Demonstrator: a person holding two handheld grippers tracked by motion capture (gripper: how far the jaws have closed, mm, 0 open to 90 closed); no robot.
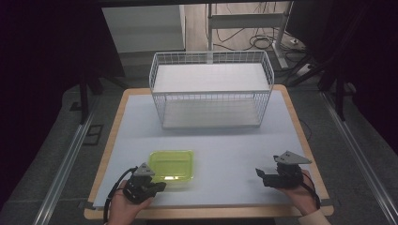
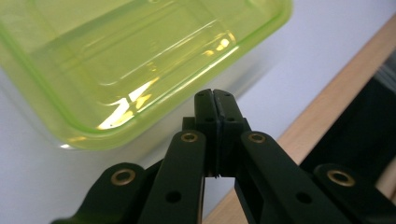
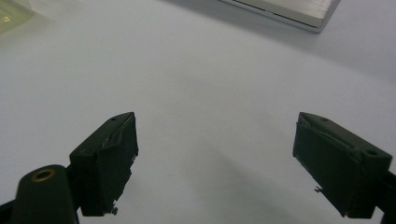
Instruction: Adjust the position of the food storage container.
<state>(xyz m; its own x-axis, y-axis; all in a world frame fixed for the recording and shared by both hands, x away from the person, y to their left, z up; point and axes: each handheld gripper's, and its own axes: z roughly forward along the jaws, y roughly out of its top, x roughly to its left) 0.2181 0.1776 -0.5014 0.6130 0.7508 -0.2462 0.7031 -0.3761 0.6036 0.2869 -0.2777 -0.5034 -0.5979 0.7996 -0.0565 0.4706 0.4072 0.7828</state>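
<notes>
Well, I can read no writing or label on the green container (image 1: 172,165), which lies on the table (image 1: 225,145) near its front-left edge. My left gripper (image 1: 157,187), jaws clenched on nothing, sits just beside its near corner. My right gripper (image 1: 260,176) hangs released, well apart.

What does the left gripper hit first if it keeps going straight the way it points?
Probably the green container: the left gripper, jaws shut and empty, points at its near rim. Whether the tips ride above the rim or level with it is unclear.
</notes>
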